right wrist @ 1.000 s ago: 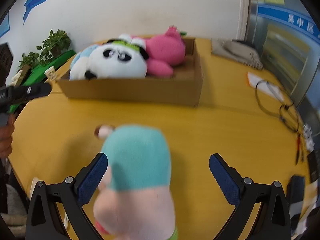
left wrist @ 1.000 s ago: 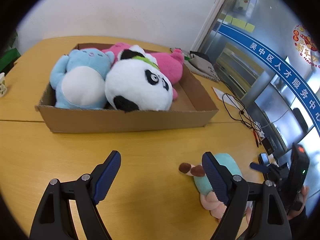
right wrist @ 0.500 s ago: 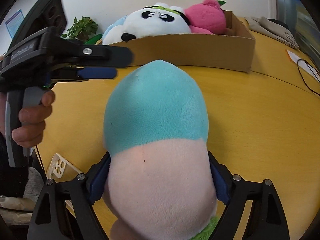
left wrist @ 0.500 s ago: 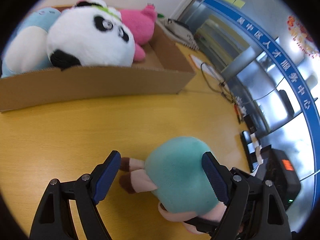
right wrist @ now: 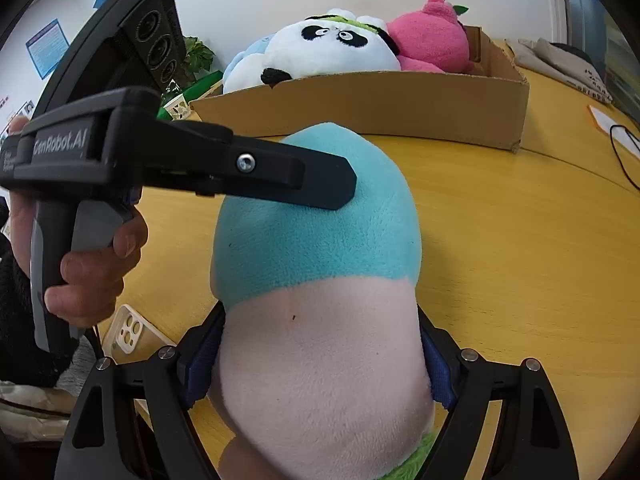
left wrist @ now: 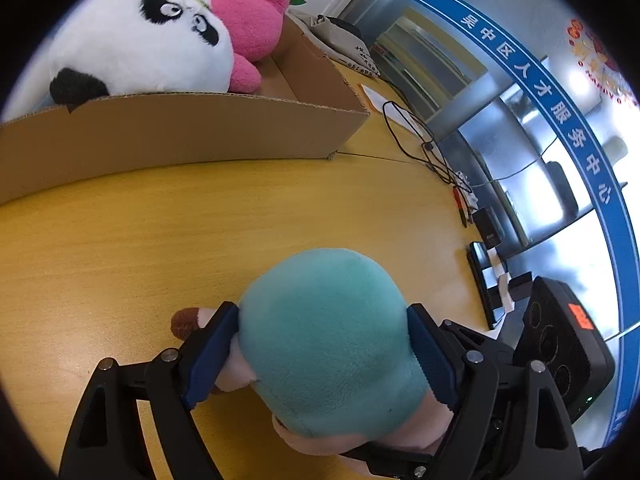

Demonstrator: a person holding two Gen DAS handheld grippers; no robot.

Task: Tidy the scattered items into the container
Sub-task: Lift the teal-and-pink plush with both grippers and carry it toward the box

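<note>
Yellow wood-grain table (left wrist: 168,240) filled the scene, with a glass partition carrying a blue banner behind it. As landmark, a shallow cardboard box (left wrist: 180,136) stood on the table, and inside it lay a panda plush (left wrist: 152,44), a pink plush (left wrist: 252,28) against the panda's far side, and a pale blue plush (right wrist: 244,68) at the box's other end. In front of the box, on the bare table, lay a teal-and-pink plush toy (left wrist: 332,340), not yet in the box. The left gripper (left wrist: 324,344) had its blue pads pressed into the teal part from both sides, and its jaws were closing on it. The right gripper (right wrist: 320,364) had its pads squeezed against the pale pink part of the same toy, at the end farther from the box. A person's hand (right wrist: 92,268) gripped the left gripper's handle. A phone case (right wrist: 132,332) lay at the table edge, well apart from the box.
</note>
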